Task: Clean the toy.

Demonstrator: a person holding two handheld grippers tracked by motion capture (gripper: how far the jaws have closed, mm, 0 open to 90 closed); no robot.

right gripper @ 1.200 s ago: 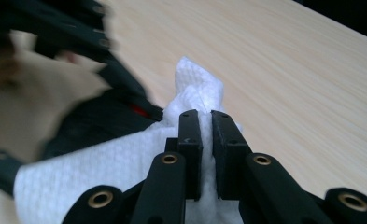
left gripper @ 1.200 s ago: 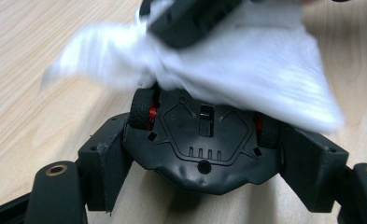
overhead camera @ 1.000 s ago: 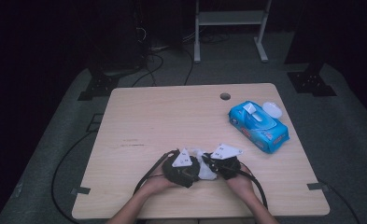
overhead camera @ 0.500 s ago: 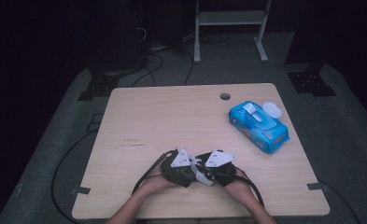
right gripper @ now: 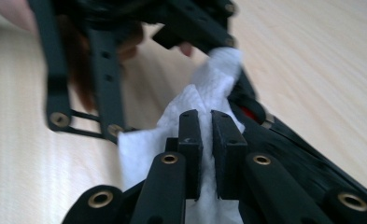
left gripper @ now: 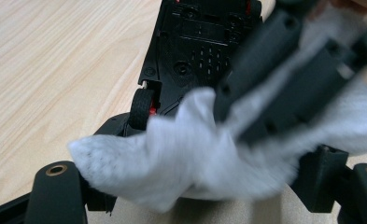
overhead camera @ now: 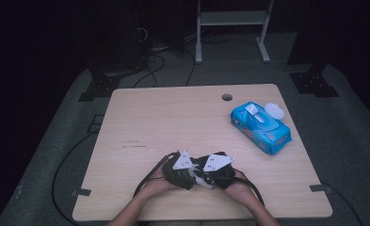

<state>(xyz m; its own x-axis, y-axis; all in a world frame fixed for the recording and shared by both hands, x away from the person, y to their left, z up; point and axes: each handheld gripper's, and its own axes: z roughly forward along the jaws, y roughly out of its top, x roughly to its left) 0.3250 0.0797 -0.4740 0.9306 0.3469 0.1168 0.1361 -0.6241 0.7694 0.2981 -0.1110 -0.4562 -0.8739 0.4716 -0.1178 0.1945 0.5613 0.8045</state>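
Observation:
A black toy car (left gripper: 190,42) with a red-hubbed wheel (left gripper: 141,107) lies underside up between the jaws of my left gripper (left gripper: 204,186), which is shut on it. A white wipe (left gripper: 172,158) drapes over the car's near end. My right gripper (right gripper: 207,128) is shut on that wipe (right gripper: 209,88) and presses it against the car (right gripper: 284,144). In the high view the left gripper (overhead camera: 185,170) and the right gripper (overhead camera: 213,173) meet nose to nose near the table's front edge, with the wipe (overhead camera: 200,180) between them.
A blue pack of wipes (overhead camera: 260,127) with its white lid flipped open lies at the table's right back. A cable hole (overhead camera: 227,97) sits near the back edge. The wooden table (overhead camera: 173,117) is bare elsewhere. Cables trail off the front edge.
My right gripper has shifted slightly left with the wipe, closing in on the left gripper. The left gripper and the car have kept still.

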